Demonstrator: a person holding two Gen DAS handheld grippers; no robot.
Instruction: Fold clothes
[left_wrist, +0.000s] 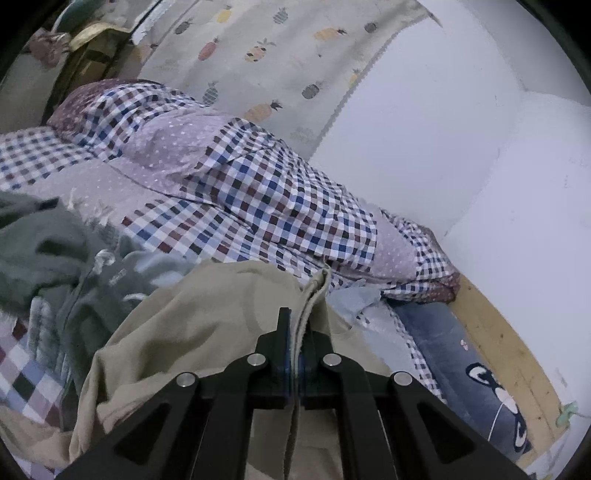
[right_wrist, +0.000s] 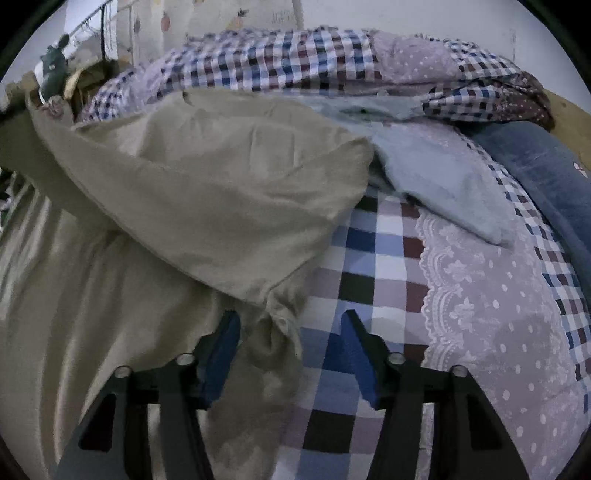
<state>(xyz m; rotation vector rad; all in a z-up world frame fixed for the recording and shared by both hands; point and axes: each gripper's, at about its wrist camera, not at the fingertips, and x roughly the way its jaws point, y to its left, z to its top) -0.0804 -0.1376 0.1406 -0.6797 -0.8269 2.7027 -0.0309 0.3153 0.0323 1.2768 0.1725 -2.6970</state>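
Two grippers: left gripper (left_wrist: 295, 343) clamps the beige garment's (left_wrist: 207, 314) hem at lower centre; right gripper (right_wrist: 290, 350) gapes, a bunched cuff (right_wrist: 275, 332) between its jaws.

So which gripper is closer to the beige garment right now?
Left. The left gripper is shut on the beige garment, pinching its edge. The right gripper is open, a bunched part of it between its fingers, unclamped.

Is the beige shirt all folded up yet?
No. The beige garment lies loose and rumpled; the left tool pinches its edge.
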